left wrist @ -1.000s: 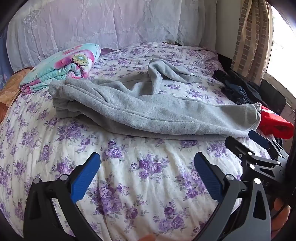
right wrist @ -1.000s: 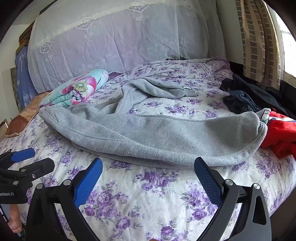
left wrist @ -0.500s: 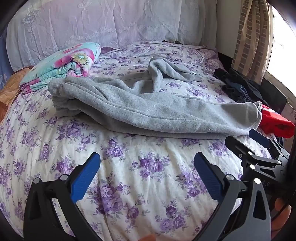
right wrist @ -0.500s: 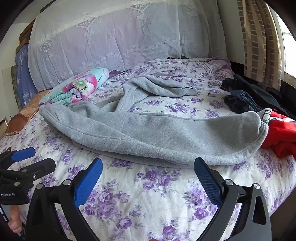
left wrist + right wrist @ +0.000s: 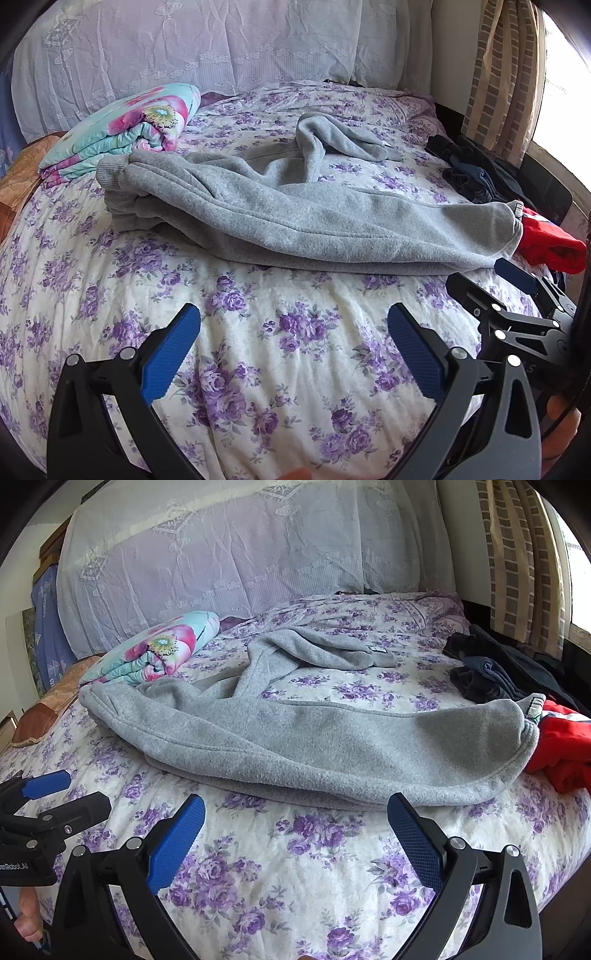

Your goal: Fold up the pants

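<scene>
- My left gripper [image 5: 293, 345] hangs over bare floral bedspread [image 5: 280, 354] with its blue pads spread wide, holding nothing; my right gripper [image 5: 295, 830] is likewise spread and empty, its right pad just short of the near hem of the cloth.
- The grey fleece pants [image 5: 303, 746] lie across the bed just beyond both grippers, one leg laid lengthwise left to right, the ribbed cuff [image 5: 110, 173] at the left end and the rounded waist end [image 5: 506, 225] at the right, touching a red garment [image 5: 550, 247].
- I judge the fleece soft, thick and limp, light enough to lift but prone to sagging and dragging, not slippery between ribbed pads.
- I would pinch the doubled near edge at the waist with the right and the cuff bundle with the left.
- Farther back, the second leg [image 5: 310, 650] is twisted up toward the headboard and needs straightening.
- Beyond lie a folded floral quilt [image 5: 159, 650] and dark clothes [image 5: 487, 672].
</scene>
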